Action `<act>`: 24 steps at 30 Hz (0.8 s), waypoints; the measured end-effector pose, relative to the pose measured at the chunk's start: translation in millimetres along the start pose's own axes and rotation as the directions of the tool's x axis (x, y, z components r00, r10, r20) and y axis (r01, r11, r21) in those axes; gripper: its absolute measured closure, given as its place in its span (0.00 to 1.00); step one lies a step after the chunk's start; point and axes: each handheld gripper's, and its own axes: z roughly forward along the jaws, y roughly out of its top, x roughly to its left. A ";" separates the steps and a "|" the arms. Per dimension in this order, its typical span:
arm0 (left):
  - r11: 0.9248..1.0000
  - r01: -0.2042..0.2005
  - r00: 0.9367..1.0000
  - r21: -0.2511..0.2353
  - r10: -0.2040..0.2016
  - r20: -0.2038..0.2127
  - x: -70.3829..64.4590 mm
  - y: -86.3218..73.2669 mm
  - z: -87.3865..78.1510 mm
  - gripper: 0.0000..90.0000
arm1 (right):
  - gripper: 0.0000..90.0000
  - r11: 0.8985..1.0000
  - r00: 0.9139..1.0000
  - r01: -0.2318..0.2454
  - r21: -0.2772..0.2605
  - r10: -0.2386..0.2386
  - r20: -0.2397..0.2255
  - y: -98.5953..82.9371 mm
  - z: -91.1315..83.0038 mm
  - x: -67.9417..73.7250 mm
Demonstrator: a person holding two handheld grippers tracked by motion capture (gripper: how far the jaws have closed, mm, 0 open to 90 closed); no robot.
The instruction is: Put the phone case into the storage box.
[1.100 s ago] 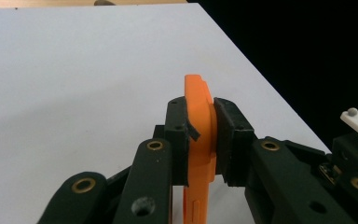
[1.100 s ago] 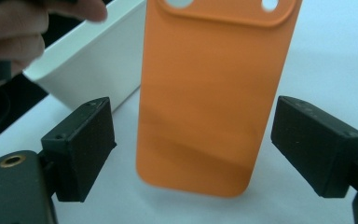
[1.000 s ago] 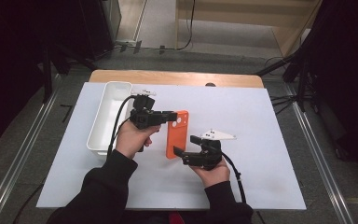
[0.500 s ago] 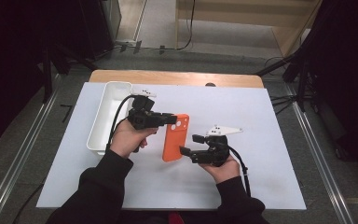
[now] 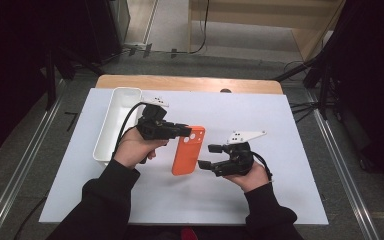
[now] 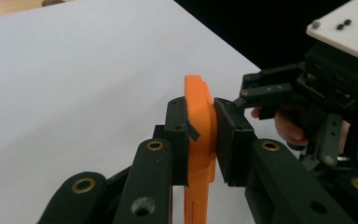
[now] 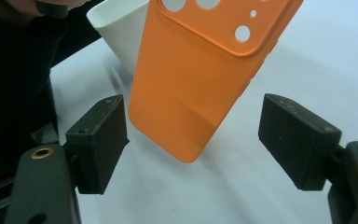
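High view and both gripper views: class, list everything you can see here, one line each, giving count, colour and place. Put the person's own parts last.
Phone case: one, orange, with round camera holes, held off the table near its middle, clamped at its upper end.
Tray: one, white, long and narrow, on the table's left side.
Table: one, white top with a wooden strip along the far edge.
Cables and stand legs: several, black, on the grey floor beyond and beside the table.
Left tool: one, black, jaws shut on the phone case's edge.
Right tool: one, black, jaws open, just right of the case's lower end, not touching it.
Left hand: one, in a black sleeve, gripping the left tool.
Right hand: one, in a black sleeve, gripping the right tool.
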 end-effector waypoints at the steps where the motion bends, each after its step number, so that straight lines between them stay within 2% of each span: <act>1: 1.000 -0.005 1.000 0.003 0.005 0.004 -0.4 0.0 -0.1 0.85 | 0.25 1.000 1.000 0.003 0.007 -0.003 -0.004 0.7 -1.0 -0.9; 5: 0.999 -0.042 0.999 0.026 0.042 0.015 -3.3 -0.3 -0.8 0.85 | 0.26 0.999 0.999 0.029 0.034 -0.028 -0.016 2.7 -4.4 -3.7; 10: 0.996 -0.078 0.995 0.033 0.076 0.069 -5.4 -0.7 -2.3 0.85 | 0.27 0.996 0.998 0.059 0.064 -0.057 -0.032 5.9 -9.3 -7.5; 18: 0.993 -0.107 0.988 0.053 0.100 0.116 -7.4 -2.7 -0.9 0.85 | 0.27 0.993 0.996 0.086 0.081 -0.082 -0.047 13.2 -21.3 -9.5; 24: 0.991 -0.118 0.984 0.066 0.108 0.143 -6.3 -4.0 1.0 0.85 | 0.27 0.992 0.995 0.080 0.099 -0.074 -0.063 17.6 -27.8 -13.8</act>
